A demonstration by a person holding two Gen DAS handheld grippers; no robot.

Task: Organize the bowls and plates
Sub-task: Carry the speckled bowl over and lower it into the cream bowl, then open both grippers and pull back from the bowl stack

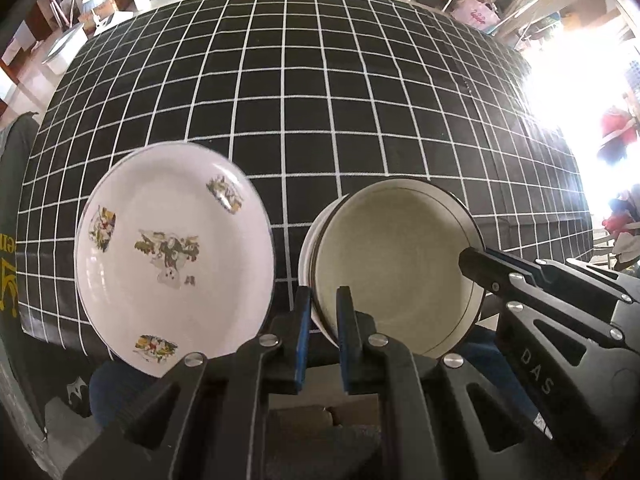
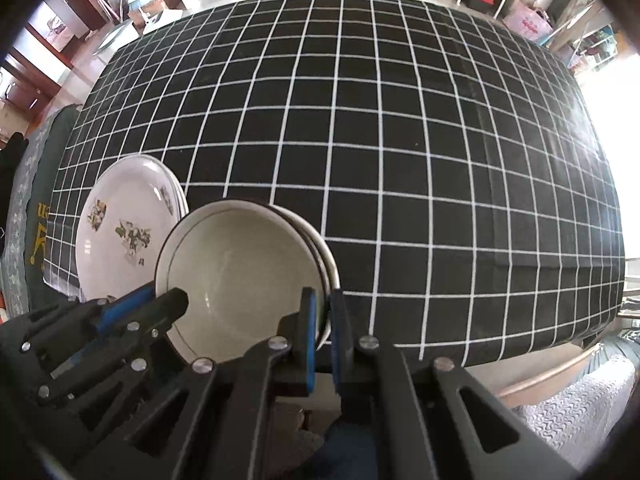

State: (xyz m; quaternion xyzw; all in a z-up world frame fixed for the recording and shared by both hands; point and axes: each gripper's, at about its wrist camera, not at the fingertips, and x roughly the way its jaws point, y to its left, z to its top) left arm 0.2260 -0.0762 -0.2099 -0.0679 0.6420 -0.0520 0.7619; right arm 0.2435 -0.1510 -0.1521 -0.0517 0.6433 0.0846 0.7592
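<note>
Both grippers grip the same stack of bowls (image 1: 396,264), one on each side of it. The left gripper (image 1: 324,320) is closed on the rim at the stack's near left edge, blue pads (image 1: 304,320) pinching the wall, one inside and one outside. The right gripper (image 2: 324,328) is closed on the opposite rim, also with one pad inside the bowl and one outside. In the left wrist view the right gripper's tip (image 1: 476,264) shows on the far right rim of the bowls; in the right wrist view the left gripper (image 2: 172,300) shows on the left rim.

The stack of bowls: cream inside, dark line round the rim, at least two or three nested, with the outer rims showing in the right wrist view (image 2: 244,272). It sits at the near edge of the tablecloth (image 1: 320,100); I cannot tell whether it rests on the cloth or hangs just above it.

Just left of the bowls is a stack of plates (image 1: 172,252), white with flower prints, also at the near edge of the cloth. In the right wrist view the plates (image 2: 124,232) are partly hidden behind the bowls. A narrow strip of cloth shows between the two stacks in the left wrist view.

The tablecloth is black with a white grid, and bare beyond the bowls. Room clutter and shelves lie past its far edge, blurred. Strong glare to the right of the cloth.
</note>
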